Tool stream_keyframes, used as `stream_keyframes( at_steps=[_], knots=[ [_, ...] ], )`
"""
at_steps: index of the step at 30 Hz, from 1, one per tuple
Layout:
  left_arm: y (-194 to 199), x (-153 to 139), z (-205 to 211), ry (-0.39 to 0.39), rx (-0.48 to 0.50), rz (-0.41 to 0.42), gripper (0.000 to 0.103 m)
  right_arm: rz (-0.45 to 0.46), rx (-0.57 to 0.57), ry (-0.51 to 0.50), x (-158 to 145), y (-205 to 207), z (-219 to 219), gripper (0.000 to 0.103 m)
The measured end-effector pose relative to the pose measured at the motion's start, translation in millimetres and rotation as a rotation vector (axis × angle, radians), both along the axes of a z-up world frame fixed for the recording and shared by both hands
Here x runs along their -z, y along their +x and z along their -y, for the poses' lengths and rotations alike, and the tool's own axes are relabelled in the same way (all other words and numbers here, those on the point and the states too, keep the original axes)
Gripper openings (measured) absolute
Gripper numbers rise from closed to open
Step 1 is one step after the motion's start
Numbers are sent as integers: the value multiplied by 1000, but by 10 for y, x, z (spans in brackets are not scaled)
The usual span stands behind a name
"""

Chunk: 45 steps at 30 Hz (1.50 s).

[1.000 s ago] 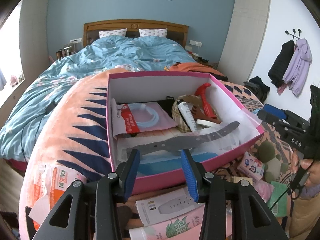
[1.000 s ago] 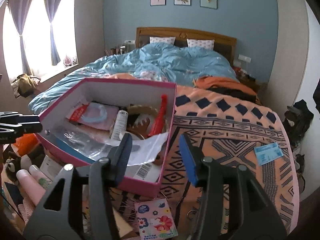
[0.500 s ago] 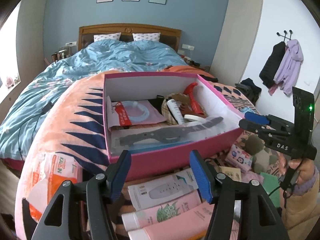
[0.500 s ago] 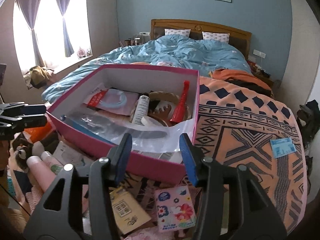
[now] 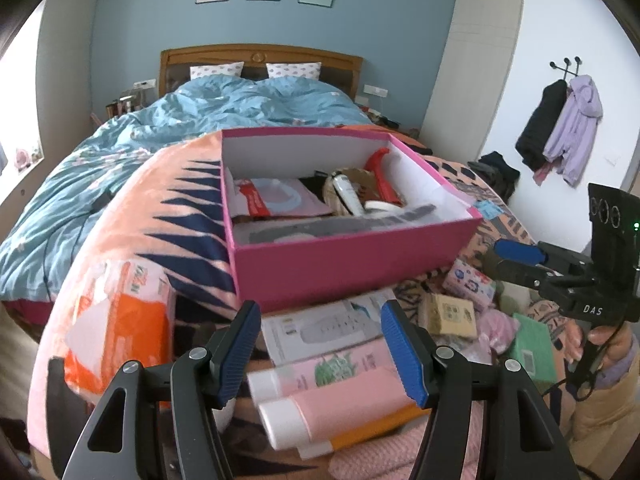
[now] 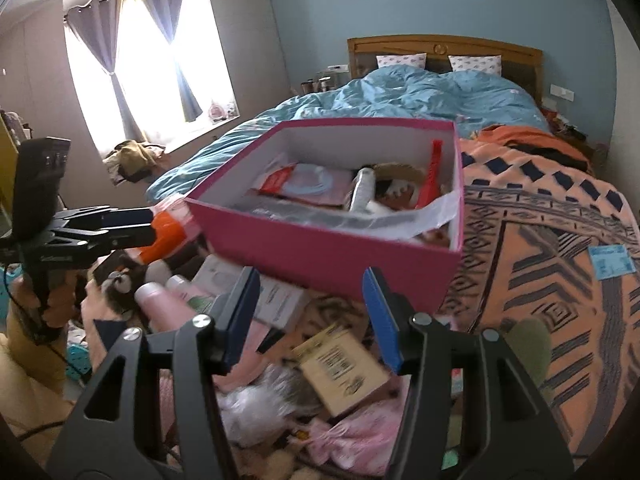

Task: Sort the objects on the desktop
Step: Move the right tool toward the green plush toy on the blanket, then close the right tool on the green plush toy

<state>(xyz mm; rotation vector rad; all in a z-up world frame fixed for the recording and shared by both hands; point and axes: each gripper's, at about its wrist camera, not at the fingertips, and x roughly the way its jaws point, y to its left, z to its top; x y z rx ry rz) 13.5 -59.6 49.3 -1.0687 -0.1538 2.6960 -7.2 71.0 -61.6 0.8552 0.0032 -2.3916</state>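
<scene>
Pink tubes (image 5: 340, 392) lie just before the pink box (image 5: 352, 264), crosswise under our left gripper (image 5: 320, 350), part-open, empty; right gripper (image 6: 310, 320) opening, empty.

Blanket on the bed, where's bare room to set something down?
Free: the blanket right of the pink box, apart from a blue card, and the strip left of the box. Crowded: the pile in front, pink tubes and cartons.
</scene>
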Motion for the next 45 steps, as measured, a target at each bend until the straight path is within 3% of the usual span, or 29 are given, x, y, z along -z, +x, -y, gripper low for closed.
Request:
stream_keyframes(
  at_steps=[15,23,31,36,45],
  knots=[
    [380,215,-500,-20,201,38,64,93,87,-57,288,666,-404,56],
    [471,138,-760,14,284,16,64,91,259,-68,313,956,-852,56],
    [212,44,-1475,-8,405,38,64,88,377,-54,367,772,-1262,56],
    [-53,145,-1959,-42,449,111,64,93,404,-62,429,587,-1490,56],
    [-331,292,-2348,-79,468,194,64,140,396,-67,577,231,-1678,56]
  ],
)
